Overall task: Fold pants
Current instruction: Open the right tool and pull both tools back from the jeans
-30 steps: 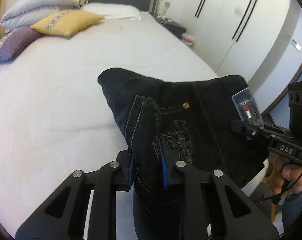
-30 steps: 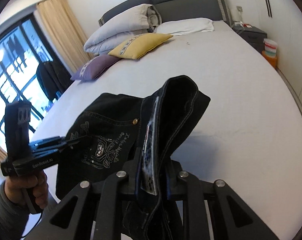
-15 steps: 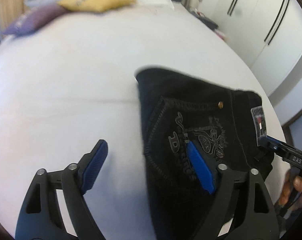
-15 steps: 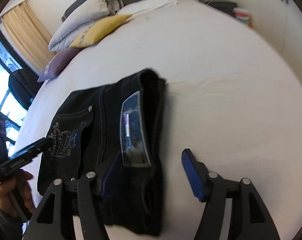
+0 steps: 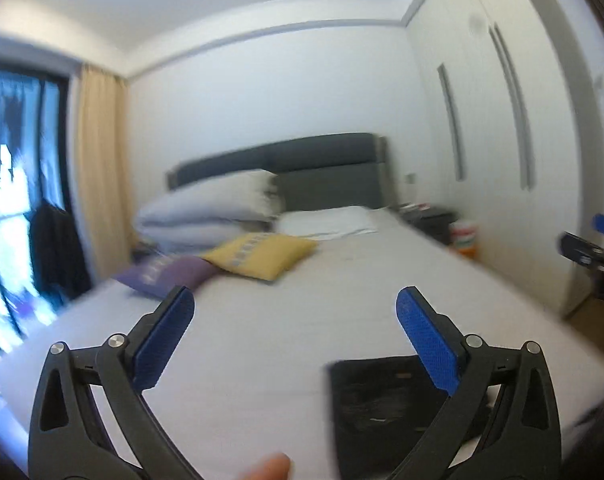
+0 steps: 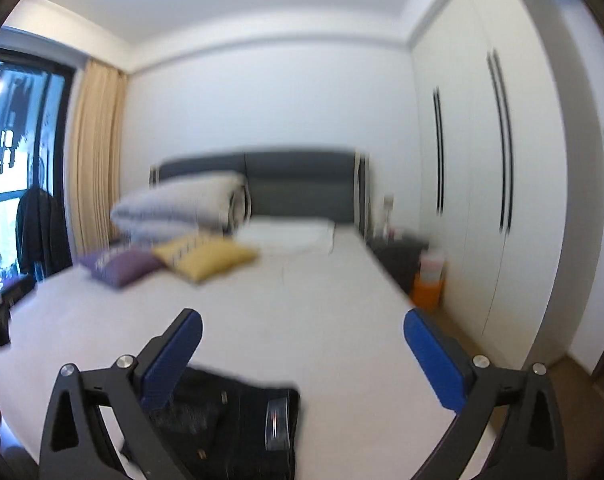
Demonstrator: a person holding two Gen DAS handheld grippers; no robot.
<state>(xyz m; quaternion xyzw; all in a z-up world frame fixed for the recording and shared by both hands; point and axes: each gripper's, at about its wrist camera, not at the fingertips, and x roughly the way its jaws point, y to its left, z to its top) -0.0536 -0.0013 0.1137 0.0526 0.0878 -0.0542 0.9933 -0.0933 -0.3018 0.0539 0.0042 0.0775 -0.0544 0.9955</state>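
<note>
On the near end of the white bed, the folded black pants lie flat, low in both of your wrist views. Your left gripper hangs above the sheet with its jaws opening wide and nothing between the blue pads; the pants sit under its right finger. Your right gripper also has its jaws opening, empty, with the pants below its left finger. Far off, a yellow cushion and a purple cushion rest near the dark headboard. Both views are blurred.
</note>
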